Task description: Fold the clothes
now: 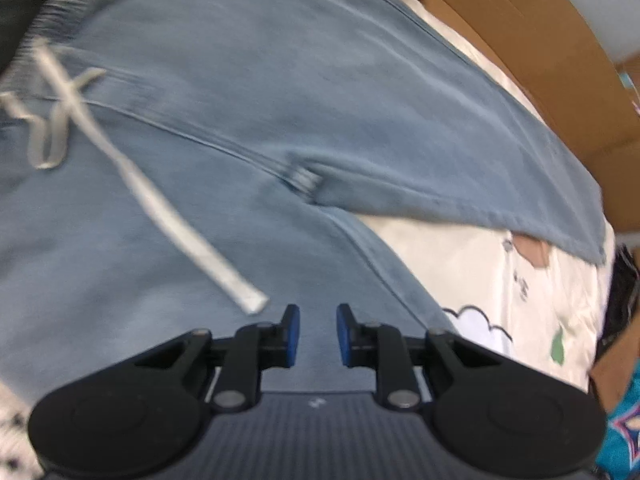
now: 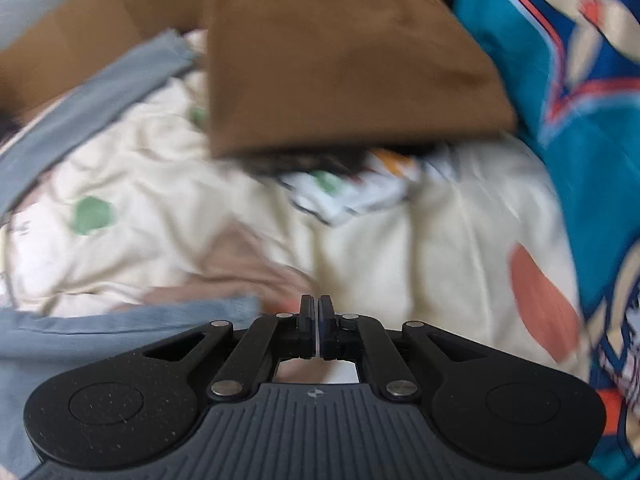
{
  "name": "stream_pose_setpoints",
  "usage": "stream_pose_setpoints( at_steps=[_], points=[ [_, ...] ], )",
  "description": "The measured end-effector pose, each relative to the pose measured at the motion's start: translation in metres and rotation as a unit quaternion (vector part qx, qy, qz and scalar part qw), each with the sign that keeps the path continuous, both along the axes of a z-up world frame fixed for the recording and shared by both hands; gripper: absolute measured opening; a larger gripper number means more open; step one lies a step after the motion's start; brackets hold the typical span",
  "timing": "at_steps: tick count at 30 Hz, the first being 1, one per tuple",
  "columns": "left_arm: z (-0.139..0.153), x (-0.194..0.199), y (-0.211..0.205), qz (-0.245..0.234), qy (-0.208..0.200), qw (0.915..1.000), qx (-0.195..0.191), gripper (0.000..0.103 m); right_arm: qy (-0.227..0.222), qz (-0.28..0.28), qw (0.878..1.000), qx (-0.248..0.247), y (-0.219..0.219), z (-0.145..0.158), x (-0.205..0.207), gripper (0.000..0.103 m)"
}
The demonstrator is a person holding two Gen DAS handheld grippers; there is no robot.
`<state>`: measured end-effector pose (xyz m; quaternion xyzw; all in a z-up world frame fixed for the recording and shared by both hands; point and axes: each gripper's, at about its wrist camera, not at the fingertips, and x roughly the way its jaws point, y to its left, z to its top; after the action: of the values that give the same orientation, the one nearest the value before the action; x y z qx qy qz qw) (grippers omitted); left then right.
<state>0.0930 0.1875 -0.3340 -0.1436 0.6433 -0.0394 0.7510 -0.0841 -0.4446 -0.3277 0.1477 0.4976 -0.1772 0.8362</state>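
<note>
The left hand-held gripper [image 1: 318, 334] is hovering with its jaws slightly spread, nothing between them, over blue drawstring shorts [image 1: 248, 120] lying on a cream printed sheet [image 1: 460, 264]. The right hand-held gripper [image 2: 319, 330] is pressed together, empty, beside the shorts' hem, facing a brown folded garment [image 2: 344, 60].

The shorts [image 1: 280, 92] were faded light blue with a pale grey-white drawstring [image 1: 160, 200]. Under them the bedsheet [image 2: 400, 248] was cream, printed with green blobs, salmon patches and outlined clouds. The far folded garment [image 2: 340, 60] was plain brown; the right-hand cloth [image 2: 580, 100] was teal with red-edged stars.
</note>
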Motion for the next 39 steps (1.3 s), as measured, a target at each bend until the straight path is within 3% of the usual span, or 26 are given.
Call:
stream_pose_setpoints(
  at_steps=[6,8,10,12,13,17,24,29,36,39],
  points=[
    [-0.029,0.021,-0.044,-0.106,0.006,0.9942,-0.017,0.020,0.000,0.116,0.992,0.047,0.053,0.006,0.043,0.002],
    [-0.032,0.026,-0.061,-0.148,0.004,0.9889,-0.015,0.022,0.006,0.142,0.988,0.060,0.074,0.003,0.059,0.010],
    [-0.034,0.030,-0.077,-0.185,0.008,0.9826,-0.013,0.027,0.014,0.169,0.983,0.071,0.095,0.000,0.072,0.026],
    [-0.034,0.032,-0.093,-0.217,0.017,0.9759,-0.017,0.028,0.023,0.198,0.977,0.077,0.114,-0.003,0.082,0.026],
    [-0.033,0.032,-0.100,-0.234,0.016,0.9720,-0.017,0.030,0.028,0.215,0.973,0.080,0.122,-0.005,0.087,0.032],
    [-0.029,0.027,-0.129,-0.315,0.001,0.9491,-0.015,0.049,0.041,0.275,0.957,0.079,0.147,-0.017,0.098,0.042],
    [-0.038,0.016,-0.181,-0.412,-0.023,0.9106,-0.010,0.049,0.049,0.328,0.942,0.058,0.162,-0.045,0.103,0.043],
    [-0.038,0.000,-0.208,-0.468,-0.040,0.8823,-0.025,0.051,0.056,0.367,0.928,0.038,0.173,-0.045,0.101,0.043],
    [-0.045,-0.019,-0.226,-0.532,-0.046,0.8457,-0.006,0.051,0.085,0.430,0.899,0.014,0.186,-0.049,0.099,0.043],
    [-0.049,-0.024,-0.229,-0.553,-0.045,0.8318,0.005,0.051,0.090,0.437,0.895,0.006,0.190,-0.054,0.101,0.043]
  ],
)
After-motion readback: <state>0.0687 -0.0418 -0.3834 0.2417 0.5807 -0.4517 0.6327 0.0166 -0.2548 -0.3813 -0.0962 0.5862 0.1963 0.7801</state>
